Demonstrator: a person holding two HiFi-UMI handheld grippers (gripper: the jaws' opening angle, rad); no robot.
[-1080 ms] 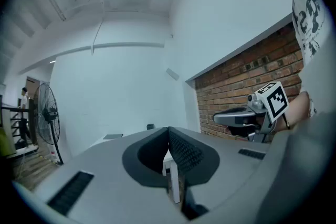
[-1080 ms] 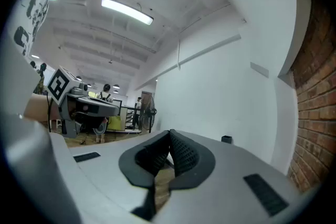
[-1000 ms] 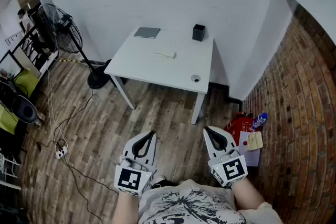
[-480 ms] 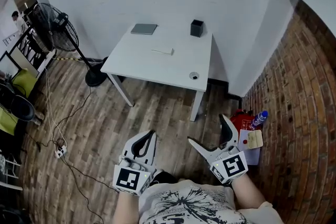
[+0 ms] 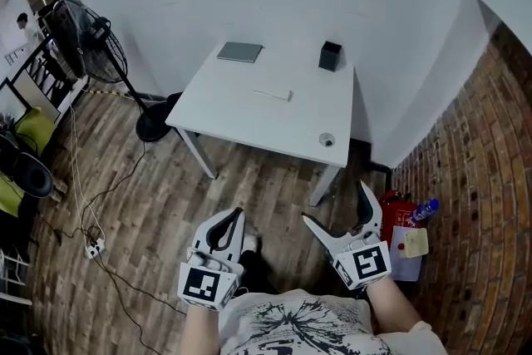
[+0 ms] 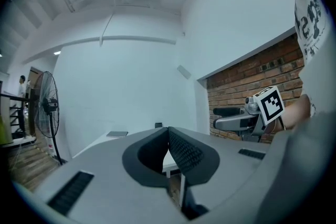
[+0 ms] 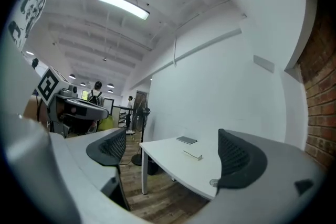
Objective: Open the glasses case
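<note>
At far left a pedestal fan [image 5: 87, 41] stands on the wood floor [image 5: 158, 195], with a cable running down to a power strip [image 5: 94, 246].

The left gripper [image 5: 238, 213] is held low in front of the person, pointing level towards the table. Its jaws are closed tip to tip, with nothing caught between the pads.

The white table [image 5: 249, 116] stands against the wall, well apart from both grippers. On it lie:
- a dark flat slab [image 5: 239, 52] at the far edge
- the glasses case [image 5: 273, 95], a pale slim oblong near the middle of the top, lying flat and closed
- a black box-shaped holder [image 5: 330, 56] at the far right corner
- a small round item [image 5: 326, 140] near the front right corner

The right gripper [image 5: 334, 203] is held beside the left one. Its jaws are spread wide and opening, with only air between the pads.

At far right, a red object [image 5: 397, 206] and a blue-capped bottle [image 5: 422, 211] lie at the foot of the brick wall [image 5: 482, 179].
</note>
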